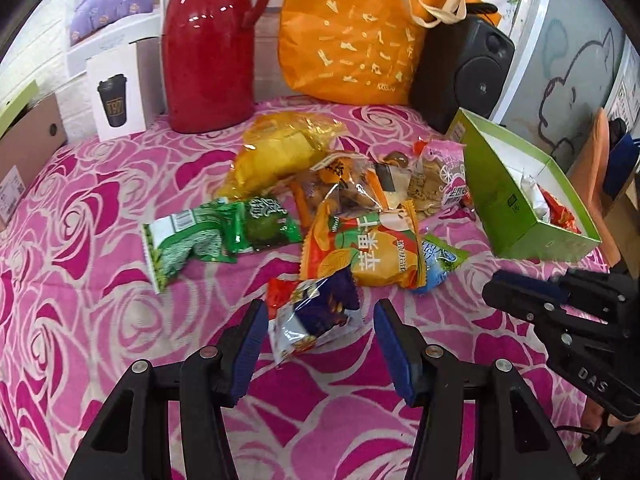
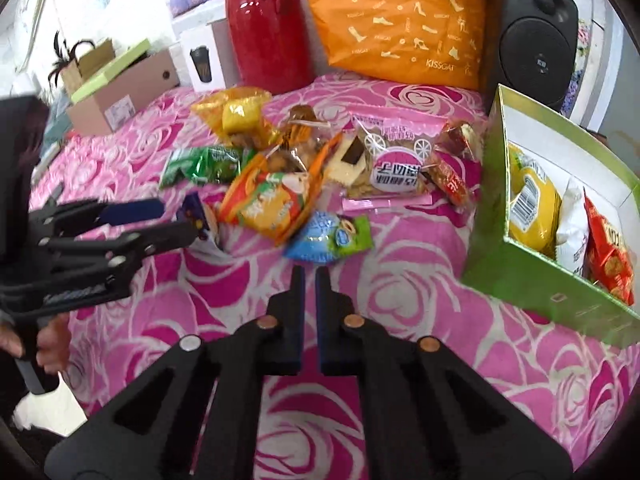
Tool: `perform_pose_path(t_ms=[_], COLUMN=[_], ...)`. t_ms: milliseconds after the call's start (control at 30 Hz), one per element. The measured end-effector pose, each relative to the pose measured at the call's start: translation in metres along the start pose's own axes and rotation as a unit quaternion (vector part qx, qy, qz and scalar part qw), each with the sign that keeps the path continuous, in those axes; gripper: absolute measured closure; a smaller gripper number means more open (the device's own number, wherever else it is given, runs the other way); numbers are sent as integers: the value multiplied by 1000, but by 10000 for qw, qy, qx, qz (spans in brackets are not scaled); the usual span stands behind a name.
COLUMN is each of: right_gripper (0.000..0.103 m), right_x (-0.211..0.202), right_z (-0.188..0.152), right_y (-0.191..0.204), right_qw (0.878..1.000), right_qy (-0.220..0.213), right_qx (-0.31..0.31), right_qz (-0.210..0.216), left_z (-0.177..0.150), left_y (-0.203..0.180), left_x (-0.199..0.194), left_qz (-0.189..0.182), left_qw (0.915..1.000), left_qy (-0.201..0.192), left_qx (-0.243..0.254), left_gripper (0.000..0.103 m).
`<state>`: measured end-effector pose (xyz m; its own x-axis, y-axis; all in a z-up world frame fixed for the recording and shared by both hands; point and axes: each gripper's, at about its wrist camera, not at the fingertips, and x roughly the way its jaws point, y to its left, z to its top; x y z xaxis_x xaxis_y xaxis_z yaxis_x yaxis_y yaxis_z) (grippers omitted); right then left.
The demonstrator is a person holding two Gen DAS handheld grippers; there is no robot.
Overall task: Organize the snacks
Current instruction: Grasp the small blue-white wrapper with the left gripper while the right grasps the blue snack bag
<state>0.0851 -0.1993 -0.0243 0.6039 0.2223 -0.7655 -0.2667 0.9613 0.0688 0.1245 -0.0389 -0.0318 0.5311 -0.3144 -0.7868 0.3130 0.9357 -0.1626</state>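
Snacks (image 1: 360, 208) lie heaped just left of the green box (image 1: 516, 216); left gripper (image 1: 318, 320), tongs apart, straddles a dark packet (image 1: 320, 312); closing comes next; right gripper (image 2: 309, 280) nearly together, empty

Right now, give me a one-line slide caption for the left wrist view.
Open left gripper straddles a dark blue snack packet on the pink rose cloth, green box at right.

Snack packets (image 1: 344, 216) lie heaped mid-cloth (image 1: 100, 300) — box (image 1: 520, 216) to their right, holding more packets; jug (image 1: 208, 52), bag (image 1: 356, 40), speaker (image 1: 468, 72) stand behind.
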Motion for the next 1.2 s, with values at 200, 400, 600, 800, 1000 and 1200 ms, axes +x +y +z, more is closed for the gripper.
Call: perform_pose_path(t_ms=[200,400,600,800,1000,1200], right_gripper=[29,29,62,86,34,33], right_x=[12,50,56,31,31,69], right_z=[20,32,16,-1,8,26], right_y=[1,1,-2,-3,8,9], right_qw=[9999,9998,9988,9986,9994,9971], right_qy=[-149,168,418,372,233,575], right_qx=[-66,-125,-1,102,-243,-440], right_qz=[-42,9,250,363,72,252], left_z=[-3,-5,0,4,-2,1], left_y=[9,21,12,18,25,24], left_x=[9,5,7,22,15,21], left_qz=[-47,-157,-262,-295,-332,-253], left_qw=[9998,9998,9993,9989,9988,9990], left_qy=[35,48,167,373,321,329], left_qx=[-177,-99,195,-37,-173,-194], left_gripper=[73,80,66,61,61,59])
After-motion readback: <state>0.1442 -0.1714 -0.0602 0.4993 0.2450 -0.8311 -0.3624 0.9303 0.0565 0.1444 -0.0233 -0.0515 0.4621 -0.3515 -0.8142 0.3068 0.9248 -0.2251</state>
